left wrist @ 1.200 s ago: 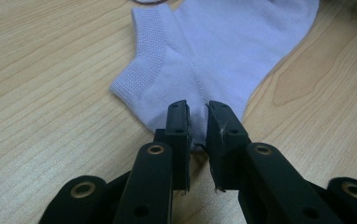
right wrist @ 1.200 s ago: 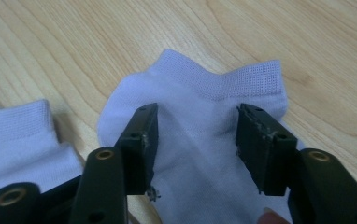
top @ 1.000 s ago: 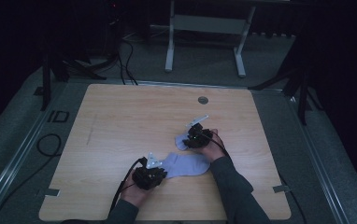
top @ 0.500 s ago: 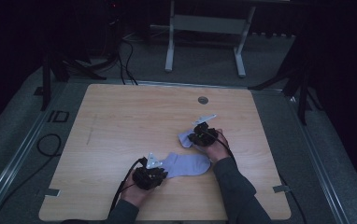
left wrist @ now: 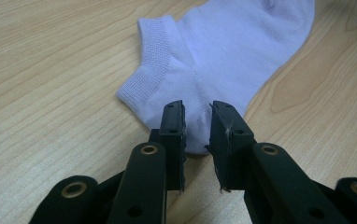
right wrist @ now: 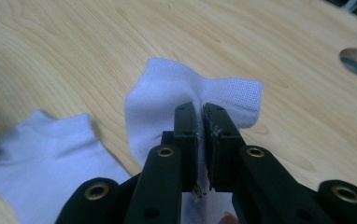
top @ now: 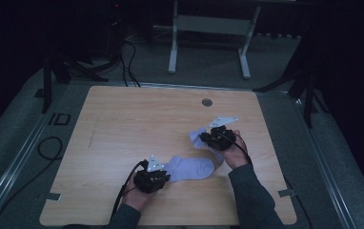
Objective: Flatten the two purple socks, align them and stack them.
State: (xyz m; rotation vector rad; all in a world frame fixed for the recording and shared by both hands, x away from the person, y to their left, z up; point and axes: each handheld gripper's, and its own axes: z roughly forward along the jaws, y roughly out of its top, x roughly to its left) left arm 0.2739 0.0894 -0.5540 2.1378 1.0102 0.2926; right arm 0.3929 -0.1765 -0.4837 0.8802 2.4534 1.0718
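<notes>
Since one second ago, the right tongs [top: 207,139] have closed on the toe end of the pale lilac sock [top: 189,168] and lifted it off the tabletop [top: 123,124]. Right gripper view shows fabric pinched between the jaws. Left tongs [left wrist: 197,128], narrowly parted and just been opening, straddle the heel without pressing. Sock's long axis runs between both tongs.

One camera is looking down on the bench [top: 123,124] from above; two are riding close behind each claw, sharing the sock [top: 189,168].
</notes>
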